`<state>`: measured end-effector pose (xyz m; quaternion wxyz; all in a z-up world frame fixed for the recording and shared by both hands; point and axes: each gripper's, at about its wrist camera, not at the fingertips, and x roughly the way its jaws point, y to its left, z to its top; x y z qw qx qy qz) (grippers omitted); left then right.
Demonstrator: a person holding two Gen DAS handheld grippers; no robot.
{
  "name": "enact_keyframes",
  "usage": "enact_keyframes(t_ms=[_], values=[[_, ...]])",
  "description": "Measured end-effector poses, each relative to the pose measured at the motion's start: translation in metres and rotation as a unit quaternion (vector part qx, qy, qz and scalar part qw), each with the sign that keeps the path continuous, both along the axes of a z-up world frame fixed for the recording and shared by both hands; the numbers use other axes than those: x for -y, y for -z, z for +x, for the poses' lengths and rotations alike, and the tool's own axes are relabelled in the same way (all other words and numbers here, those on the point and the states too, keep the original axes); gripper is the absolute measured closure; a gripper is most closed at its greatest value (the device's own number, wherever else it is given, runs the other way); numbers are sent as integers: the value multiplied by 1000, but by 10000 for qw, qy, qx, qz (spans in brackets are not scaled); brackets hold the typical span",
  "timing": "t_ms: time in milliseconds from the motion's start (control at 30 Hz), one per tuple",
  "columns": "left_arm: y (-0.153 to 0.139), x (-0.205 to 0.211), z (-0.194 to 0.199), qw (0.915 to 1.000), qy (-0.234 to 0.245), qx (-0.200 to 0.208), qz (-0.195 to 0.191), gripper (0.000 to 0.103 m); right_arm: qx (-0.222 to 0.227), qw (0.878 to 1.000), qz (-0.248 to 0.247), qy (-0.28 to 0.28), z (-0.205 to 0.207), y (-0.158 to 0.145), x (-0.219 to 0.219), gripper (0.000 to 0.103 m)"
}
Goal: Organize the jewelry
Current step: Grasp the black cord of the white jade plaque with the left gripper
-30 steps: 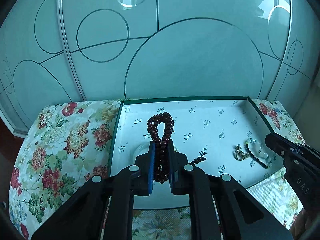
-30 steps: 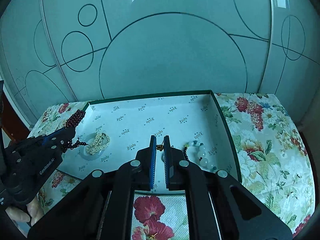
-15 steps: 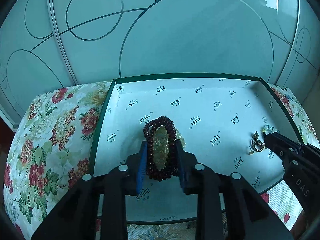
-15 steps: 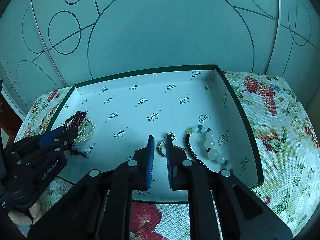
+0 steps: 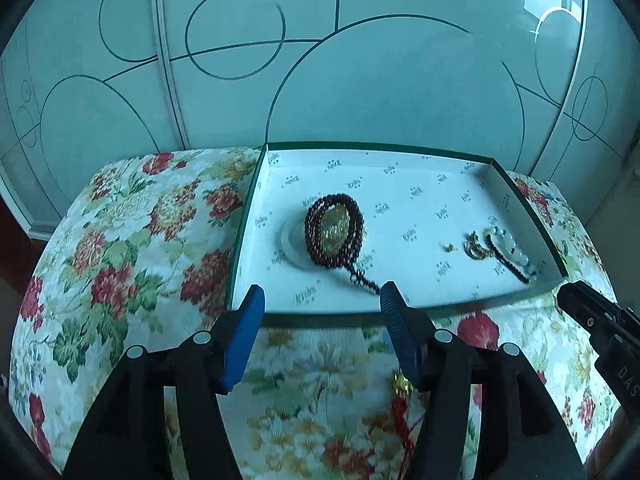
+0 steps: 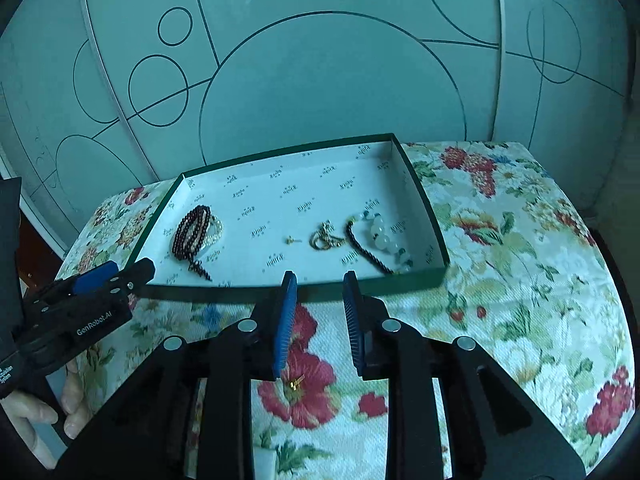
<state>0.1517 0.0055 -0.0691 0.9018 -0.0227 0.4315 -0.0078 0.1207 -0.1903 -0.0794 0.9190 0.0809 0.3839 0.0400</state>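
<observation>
both claws, left gripper (image 5: 322, 306) and right gripper (image 6: 319, 294), are held open and empty; the limp, light red bead bracelet (image 5: 334, 236) is best pinched across its strands.

Dark red beads (image 5: 334, 236) in green-rimmed white box (image 5: 400, 148), floral cloth (image 5: 132, 248)

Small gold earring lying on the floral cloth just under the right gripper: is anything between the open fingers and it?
Nothing visible. The gold earring lies bare on the floral cloth, outside the green box, and the right gripper hangs open above it, with no other jewelry between.
</observation>
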Motion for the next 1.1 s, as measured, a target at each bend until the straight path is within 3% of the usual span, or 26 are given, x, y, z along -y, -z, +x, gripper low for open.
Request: enact_keyframes(t_ms=[300, 467, 1100], values=[[6, 2, -85, 9997, 5, -225, -93, 41, -226, 9996, 68, 149, -79, 13, 15, 77], [6, 11, -113, 9996, 114, -269, -64, 41, -261, 9994, 94, 227, -108, 16, 22, 77], [18, 64, -177, 9965, 729, -400, 67, 41, -178, 9986, 284, 407, -154, 20, 43, 76]])
